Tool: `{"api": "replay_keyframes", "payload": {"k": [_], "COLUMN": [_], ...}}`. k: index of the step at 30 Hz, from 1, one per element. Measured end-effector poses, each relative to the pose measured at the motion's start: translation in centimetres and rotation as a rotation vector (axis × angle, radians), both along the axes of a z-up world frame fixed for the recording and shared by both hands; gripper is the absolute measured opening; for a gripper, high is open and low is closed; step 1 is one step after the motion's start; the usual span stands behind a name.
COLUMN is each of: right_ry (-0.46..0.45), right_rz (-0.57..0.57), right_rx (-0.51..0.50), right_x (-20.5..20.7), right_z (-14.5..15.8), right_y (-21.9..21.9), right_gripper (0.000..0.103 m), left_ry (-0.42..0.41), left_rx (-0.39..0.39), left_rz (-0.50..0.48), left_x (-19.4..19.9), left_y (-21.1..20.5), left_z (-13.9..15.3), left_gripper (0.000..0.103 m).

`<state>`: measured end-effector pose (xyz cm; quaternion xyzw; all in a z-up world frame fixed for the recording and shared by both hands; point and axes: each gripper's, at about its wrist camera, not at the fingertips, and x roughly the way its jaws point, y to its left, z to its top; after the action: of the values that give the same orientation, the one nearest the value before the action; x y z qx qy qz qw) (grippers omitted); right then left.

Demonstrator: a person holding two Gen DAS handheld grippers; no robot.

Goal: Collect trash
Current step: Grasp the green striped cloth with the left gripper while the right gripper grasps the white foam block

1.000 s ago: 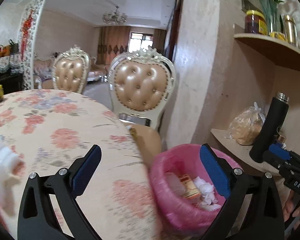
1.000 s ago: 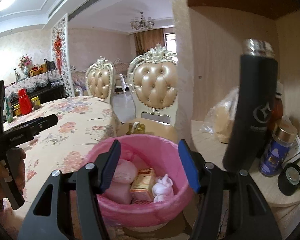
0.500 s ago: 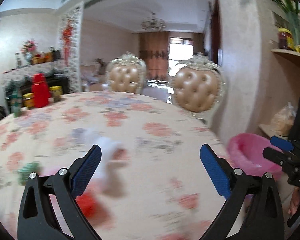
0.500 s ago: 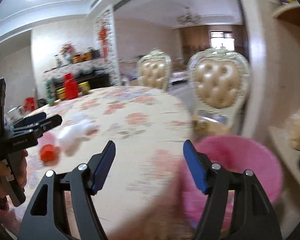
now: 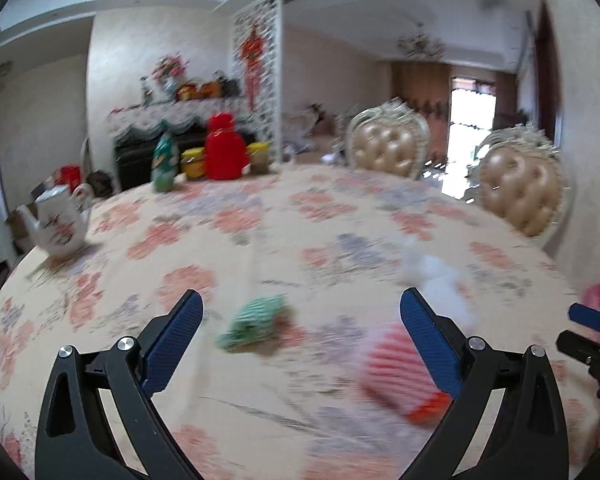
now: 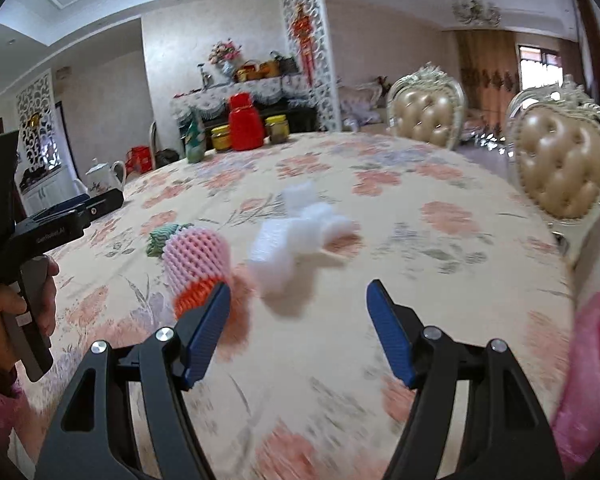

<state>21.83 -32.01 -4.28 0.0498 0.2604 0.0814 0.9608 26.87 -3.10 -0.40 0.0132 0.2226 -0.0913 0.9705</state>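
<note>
Floral tablecloth [image 6: 400, 240], pink bin [image 6: 596, 360] at edge

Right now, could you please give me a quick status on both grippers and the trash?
Both grippers open, empty: left gripper, right gripper. Pink foam net, white foam scraps and green wrapper lie on the table. Nothing in the way.

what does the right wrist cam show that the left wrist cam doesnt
Only the right wrist view: the hand on the left gripper's handle. Only the left wrist view: the right gripper's tip at the edge. Both: the foam net sleeve, white foam pieces, green wrapper, teapot and pink bin.
</note>
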Motion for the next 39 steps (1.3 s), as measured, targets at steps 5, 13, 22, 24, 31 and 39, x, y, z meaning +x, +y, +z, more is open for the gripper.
{"api": "replay_keyframes", "payload": {"k": [5,13,22,24,31,39], "right_ry": [0.048,0.144,0.225,0.256,0.289,0.219], "right_rz": [0.005,0.026,0.044,0.037,0.007,-0.020], "right_rx": [-0.009,-0.014,-0.022,-0.010,-0.004,0.067], "right_x": [4.4,9.8,13.0,13.7,14.4,13.4], "right_z": [-0.8,-2.6,-3.9,-4.3,-4.7,-4.0], "right_y": [2.0,3.5,4.5,4.4,4.1,2.3], "right_gripper": [0.068,0.068,0.068,0.068,0.033,0.032], "left_ry": [0.101,0.264,0.402,0.429,0.447,0.293], "left_rx": [0.004,0.026,0.024,0.021,0.019,0.032], "left_rz": [0.076,0.076,0.089,0.076,0.034,0.040], "left_x": [4.5,9.4,14.2,14.7,14.5,10.1], "left_y": [2.4,1.3,0.8,0.5,0.3,-0.7], "left_z": [-2.5,-5.8,-8.3,-8.7,-9.0,-6.3], "left_gripper": [0.093,0.093,0.079,0.072,0.033,0.032]}}
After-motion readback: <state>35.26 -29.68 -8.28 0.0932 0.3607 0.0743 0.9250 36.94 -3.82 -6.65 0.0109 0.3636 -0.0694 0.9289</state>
